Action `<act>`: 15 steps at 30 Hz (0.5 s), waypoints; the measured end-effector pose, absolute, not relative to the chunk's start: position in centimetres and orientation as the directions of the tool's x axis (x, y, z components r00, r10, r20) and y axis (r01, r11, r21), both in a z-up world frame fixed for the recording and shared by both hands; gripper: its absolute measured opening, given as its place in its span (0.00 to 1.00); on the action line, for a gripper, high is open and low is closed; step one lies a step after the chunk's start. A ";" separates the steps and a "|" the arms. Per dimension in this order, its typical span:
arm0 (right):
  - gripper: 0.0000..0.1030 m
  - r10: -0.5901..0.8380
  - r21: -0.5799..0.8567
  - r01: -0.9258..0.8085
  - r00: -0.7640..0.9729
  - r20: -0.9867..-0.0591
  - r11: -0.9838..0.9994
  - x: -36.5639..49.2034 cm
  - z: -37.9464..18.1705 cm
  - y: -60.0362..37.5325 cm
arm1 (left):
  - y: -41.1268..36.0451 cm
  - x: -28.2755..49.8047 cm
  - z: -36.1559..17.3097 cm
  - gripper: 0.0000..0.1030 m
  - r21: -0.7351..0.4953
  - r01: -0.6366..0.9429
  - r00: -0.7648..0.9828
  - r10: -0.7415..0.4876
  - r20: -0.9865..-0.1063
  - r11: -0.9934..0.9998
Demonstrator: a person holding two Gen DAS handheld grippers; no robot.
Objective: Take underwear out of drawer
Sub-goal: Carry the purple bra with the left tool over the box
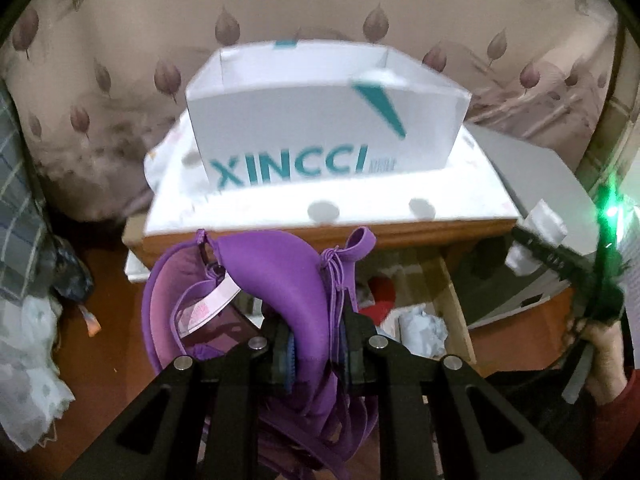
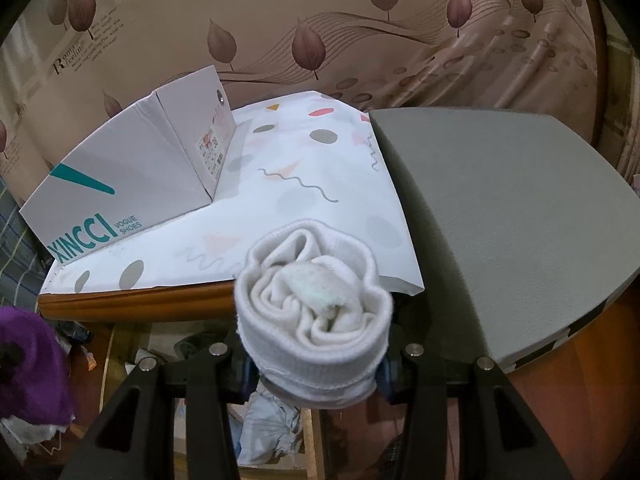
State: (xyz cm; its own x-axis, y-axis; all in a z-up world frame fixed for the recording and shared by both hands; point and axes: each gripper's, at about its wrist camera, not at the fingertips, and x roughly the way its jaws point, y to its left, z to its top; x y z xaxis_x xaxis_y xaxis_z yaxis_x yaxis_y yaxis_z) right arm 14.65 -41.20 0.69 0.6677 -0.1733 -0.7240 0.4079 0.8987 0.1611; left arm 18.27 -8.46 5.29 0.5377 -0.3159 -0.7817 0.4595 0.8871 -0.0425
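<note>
My left gripper (image 1: 316, 344) is shut on a purple bra (image 1: 276, 276) and holds it up in front of the cabinet top, above the open wooden drawer (image 1: 452, 292). The bra also shows at the left edge of the right wrist view (image 2: 28, 360). My right gripper (image 2: 316, 364) is shut on a rolled white sock bundle (image 2: 316, 308), held over the drawer (image 2: 312, 440) at the cabinet's front edge. The right gripper and the hand holding it show at the right of the left wrist view (image 1: 568, 264).
An open white XINCCI shoe box (image 1: 320, 120) stands on the patterned white cloth (image 2: 312, 184) covering the cabinet top. A grey box lid (image 2: 500, 208) lies to its right. More clothes (image 2: 272, 428) lie in the drawer. A leaf-patterned curtain (image 2: 360, 20) hangs behind.
</note>
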 end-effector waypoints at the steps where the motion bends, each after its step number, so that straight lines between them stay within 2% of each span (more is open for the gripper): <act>1: 0.43 -0.171 0.163 0.407 0.667 -0.725 0.899 14.7 0.7 -41.2 | -8.3 18.2 6.0 0.14 -0.048 0.463 0.541 -0.324 -0.776 0.885; 10: 0.43 -0.180 0.172 0.423 0.671 -0.720 0.890 14.4 0.8 -41.6 | -6.7 19.6 15.4 0.14 -0.055 0.466 0.639 -0.379 -0.669 0.883; 15: 0.43 -0.191 0.179 0.441 0.672 -0.715 0.880 14.1 0.9 -42.0 | -6.6 22.3 20.2 0.14 -0.024 0.444 0.707 -0.366 -0.606 0.896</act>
State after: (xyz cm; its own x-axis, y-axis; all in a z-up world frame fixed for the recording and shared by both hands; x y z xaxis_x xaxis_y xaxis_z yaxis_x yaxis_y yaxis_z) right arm 14.13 -42.04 0.93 0.6724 -0.1913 -0.7151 0.4405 0.8797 0.1789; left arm 22.26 -6.60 20.20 0.7067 -0.3660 -0.6055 0.4436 0.8959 -0.0238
